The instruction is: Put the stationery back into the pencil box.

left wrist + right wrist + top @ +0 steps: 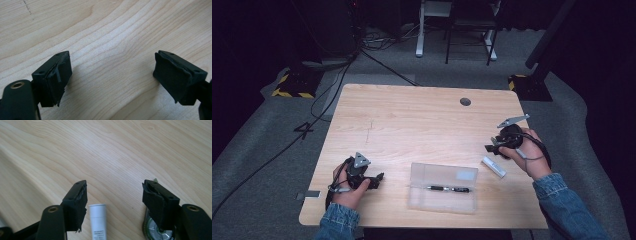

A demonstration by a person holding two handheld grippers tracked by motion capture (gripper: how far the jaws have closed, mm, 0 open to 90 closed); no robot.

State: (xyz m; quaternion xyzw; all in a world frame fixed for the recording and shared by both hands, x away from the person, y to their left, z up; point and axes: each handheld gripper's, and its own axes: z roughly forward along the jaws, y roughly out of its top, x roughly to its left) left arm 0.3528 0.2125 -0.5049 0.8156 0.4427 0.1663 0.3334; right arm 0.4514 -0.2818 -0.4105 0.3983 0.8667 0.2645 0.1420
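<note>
High view shows a pale wooden table (422, 120) with a clear rectangular plastic pencil case (443, 187) lying near the person's edge, a black pen (448, 189) inside it, and a small white cylindrical tube (494, 167) lying on the wood just right of the case. The right gripper (492, 148) hovers just beyond that tube, held in a hand with a denim sleeve, while the left gripper (379, 177) rests low on the table to the left of the case. Right gripper view has the white tube (98, 220) lying lengthwise at the bottom, close against the inner face of one black jaw rather than centred; the jaws stand well apart with nothing pressed between them. Left gripper view looks down on bare wood grain between wide-open jaws, so the left gripper (112, 75) holds nothing. Judging from how things lie, the work in hand seems to be picking up the tube, perhaps to put it into the case. The likely trouble is the off-centre line-up: if the jaws close from here, the near jaw could push the round tube so that it rolls away across the smooth table, or they could catch only its end and let it tip out. The tube also lies close to the table's right edge, so a hard nudge might send it off.
</note>
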